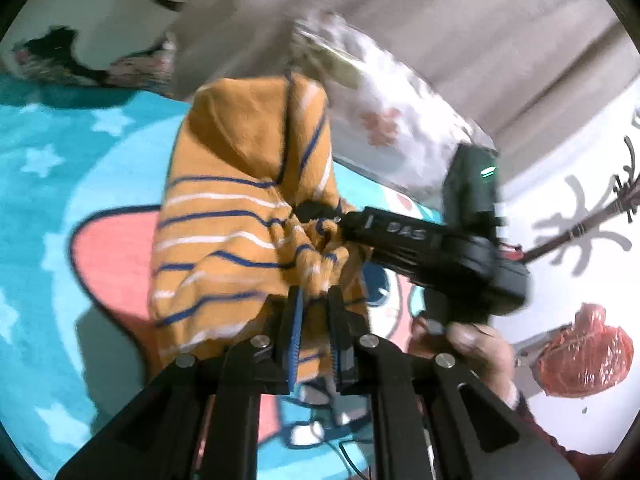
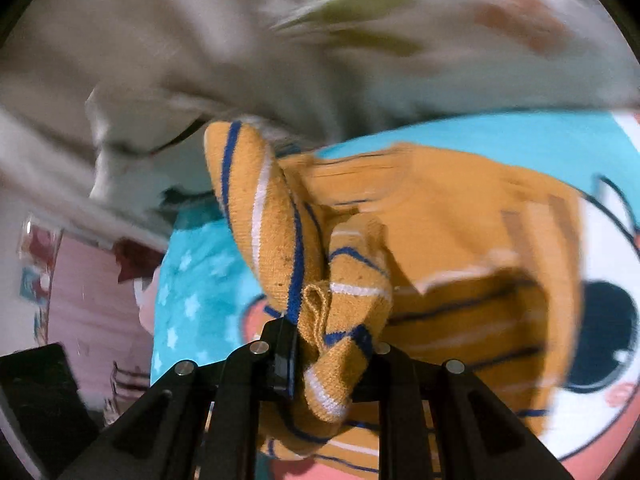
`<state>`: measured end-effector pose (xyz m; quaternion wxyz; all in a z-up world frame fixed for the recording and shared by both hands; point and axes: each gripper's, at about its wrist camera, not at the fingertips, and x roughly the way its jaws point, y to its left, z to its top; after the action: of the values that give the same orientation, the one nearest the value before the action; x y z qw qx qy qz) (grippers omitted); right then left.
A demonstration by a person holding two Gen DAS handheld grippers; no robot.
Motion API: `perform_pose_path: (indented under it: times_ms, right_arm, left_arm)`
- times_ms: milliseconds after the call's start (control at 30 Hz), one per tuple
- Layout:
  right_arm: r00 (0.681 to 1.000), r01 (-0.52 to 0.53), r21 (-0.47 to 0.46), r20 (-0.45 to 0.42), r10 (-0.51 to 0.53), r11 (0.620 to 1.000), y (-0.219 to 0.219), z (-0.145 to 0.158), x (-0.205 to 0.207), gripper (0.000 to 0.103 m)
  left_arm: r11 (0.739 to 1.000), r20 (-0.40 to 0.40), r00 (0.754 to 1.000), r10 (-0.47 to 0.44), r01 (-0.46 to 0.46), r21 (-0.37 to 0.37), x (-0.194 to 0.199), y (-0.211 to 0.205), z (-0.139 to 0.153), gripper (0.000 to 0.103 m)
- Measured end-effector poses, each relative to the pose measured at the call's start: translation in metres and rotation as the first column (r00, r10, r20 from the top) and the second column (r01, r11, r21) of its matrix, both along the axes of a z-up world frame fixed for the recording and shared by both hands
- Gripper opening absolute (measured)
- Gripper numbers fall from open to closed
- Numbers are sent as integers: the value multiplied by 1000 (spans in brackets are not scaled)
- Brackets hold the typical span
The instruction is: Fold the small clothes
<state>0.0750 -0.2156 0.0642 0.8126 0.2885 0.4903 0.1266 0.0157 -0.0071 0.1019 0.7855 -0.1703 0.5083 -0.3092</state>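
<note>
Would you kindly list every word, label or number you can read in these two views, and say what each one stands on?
"DAS": white letters on the black body of the right gripper, seen in the left wrist view; blur may hide further letters.
Small pictures on the pink wall, right wrist view: too blurred to read.
Nothing else legible.

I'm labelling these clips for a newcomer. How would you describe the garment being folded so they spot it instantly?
Start at the turquoise cartoon blanket with white stars. Lifted above it hangs the orange knit garment, pinched by the left gripper and right gripper. Thin blue and white stripes on mustard orange set it apart from the floral pillow behind.
</note>
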Motion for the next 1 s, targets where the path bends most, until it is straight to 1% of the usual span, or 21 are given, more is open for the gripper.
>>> perform_pose_path:
  times_ms: [100, 167, 233, 267, 333, 400, 433, 467, 500, 533, 567, 600, 633, 667, 733, 800, 833, 867, 933, 967, 1000]
  right_arm:
    - [997, 73, 29, -42, -71, 997, -49, -26, -13, 18]
    - [993, 103, 45, -57, -100, 994, -71, -41, -21, 18]
    - [991, 123, 113, -63, -117, 986, -89, -51, -29, 18]
    - [991, 127, 135, -62, -119, 983, -94, -52, -31, 18]
    - [993, 110, 133, -47, -105, 985, -95, -47, -33, 20]
    - [995, 103, 127, -25, -101, 987, -97, -37, -37, 21]
    - [995, 104, 115, -14, -103, 988, -98, -31, -40, 22]
    - [994, 107, 90, -3, -108, 990, -99, -25, -43, 26]
    - [994, 112, 53, 10, -112, 992, -98, -17, -46, 28]
    - [993, 119, 8, 26, -119, 993, -96, -8, -50, 36]
    - [991, 127, -28, 37, -126, 992, -95, -1, -54, 47]
    - [990, 132, -54, 49, -129, 990, -94, 5, -58, 53]
    - [989, 137, -74, 70, -132, 988, -94, 13, -65, 61]
    - [986, 142, -95, 98, -133, 985, -94, 19, -71, 63]
    - [984, 150, -137, 121, -134, 979, -96, 27, -80, 63]
    - [983, 122, -124, 151, -103, 985, -95, 35, -88, 60]
    - [983, 91, -92, 168, -74, 992, -93, 38, -92, 47]
    - [984, 62, -56, 168, -52, 996, -90, 37, -93, 30]
    - [994, -7, 24, 108, 5, 1000, -75, 20, -86, 22]
    - [997, -17, 27, 82, 14, 1000, -71, 8, -83, 18]
    - [999, -13, 3, 47, 13, 1000, -68, -4, -82, 17]
  left_arm:
    - [998, 2, 1000, -4, 4, 58, -12, -14, -2, 15]
    - [995, -14, 1000, 16, -14, 97, -15, -13, -8, 19]
    - [990, -47, 997, 58, -51, 128, -16, -1, -20, 23]
    - [988, -66, 994, 82, -72, 140, -14, 2, -26, 23]
    - [982, -112, 985, 134, -116, 151, -14, 18, -40, 24]
    - [975, -119, 978, 171, -151, 161, -17, 31, -44, 24]
    - [973, -116, 976, 186, -166, 162, -19, 37, -45, 26]
    - [970, -113, 972, 207, -188, 156, -19, 43, -44, 28]
    - [968, -111, 969, 220, -202, 151, -21, 46, -44, 34]
    - [965, -109, 966, 235, -218, 149, -21, 47, -44, 39]
    - [960, -106, 962, 253, -236, 149, -22, 52, -43, 40]
    - [958, -103, 960, 259, -242, 153, -22, 51, -43, 40]
    - [956, -97, 960, 263, -246, 158, -22, 49, -42, 40]
    - [955, -89, 960, 265, -248, 165, -23, 49, -41, 40]
    - [954, -66, 965, 254, -239, 181, -24, 44, -38, 42]
    - [954, -51, 971, 235, -220, 205, -22, 34, -39, 45]
    - [954, -52, 973, 225, -209, 213, -22, 29, -42, 47]
    - [956, -59, 975, 213, -196, 219, -20, 23, -46, 48]
    - [956, -66, 978, 196, -176, 234, -17, 12, -53, 48]
    - [955, -65, 980, 189, -168, 244, -16, 9, -56, 48]
    - [952, -65, 981, 181, -158, 261, -16, 4, -60, 48]
